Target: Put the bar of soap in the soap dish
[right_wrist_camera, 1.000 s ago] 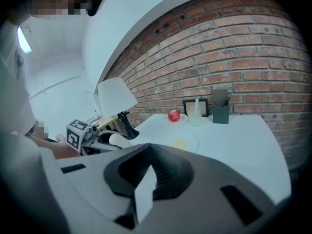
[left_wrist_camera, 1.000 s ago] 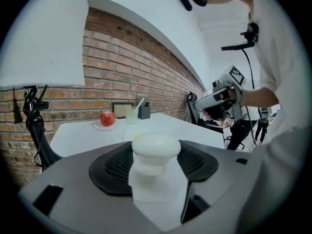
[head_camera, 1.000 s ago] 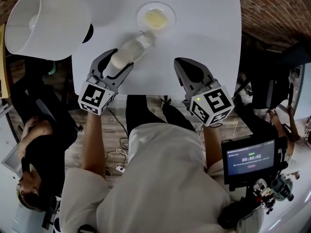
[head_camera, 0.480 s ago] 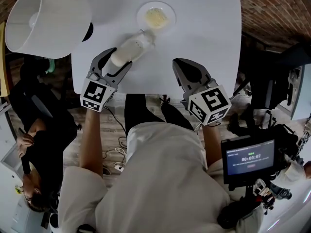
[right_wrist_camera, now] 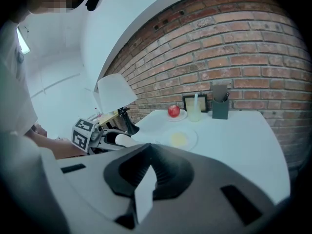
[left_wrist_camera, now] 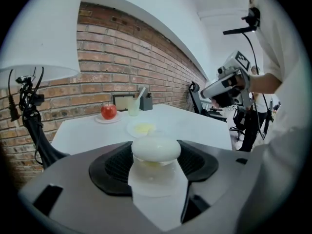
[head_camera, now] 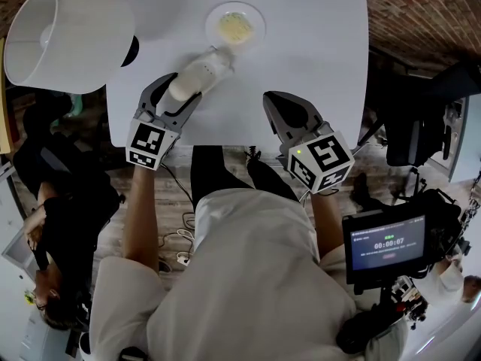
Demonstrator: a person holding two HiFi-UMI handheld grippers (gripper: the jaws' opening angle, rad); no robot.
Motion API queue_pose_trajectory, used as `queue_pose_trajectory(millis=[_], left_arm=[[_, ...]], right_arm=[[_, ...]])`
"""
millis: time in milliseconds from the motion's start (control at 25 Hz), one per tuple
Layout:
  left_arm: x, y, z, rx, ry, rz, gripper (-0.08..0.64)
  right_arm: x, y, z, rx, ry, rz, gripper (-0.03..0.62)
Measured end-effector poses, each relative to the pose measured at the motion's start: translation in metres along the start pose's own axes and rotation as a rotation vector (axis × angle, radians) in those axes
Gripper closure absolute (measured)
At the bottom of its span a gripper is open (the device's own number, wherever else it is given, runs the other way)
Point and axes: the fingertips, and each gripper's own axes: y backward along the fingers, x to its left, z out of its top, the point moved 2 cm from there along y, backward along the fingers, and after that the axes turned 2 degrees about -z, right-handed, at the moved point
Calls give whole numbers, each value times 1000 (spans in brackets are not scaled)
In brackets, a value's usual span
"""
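Observation:
A yellow bar of soap lies in a round white soap dish on the white table; the dish also shows in the left gripper view and the dish in the right gripper view. My left gripper is shut on a white bottle that points toward the dish, its rounded top between the jaws. My right gripper hovers over the table's near edge with its jaws together and nothing in them.
A white lamp shade with a black base stands at the table's left. At the back sit a red apple on a saucer, a pale cup and a dark pen holder. A brick wall lies behind.
Both grippers have crept slightly forward over the table edge. The left one still holds the bottle; the soap and dish have not moved.

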Motion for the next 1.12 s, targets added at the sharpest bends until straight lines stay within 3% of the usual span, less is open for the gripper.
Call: queue_pose_trajectory(millis=[200, 1120], left_arm=[[2, -2, -7, 8, 12, 21, 275], [4, -19, -7, 91, -67, 30, 275]], right_arm=[[1, 0, -2, -2, -14, 0, 589], [1, -2, -7, 11, -36, 0, 589]])
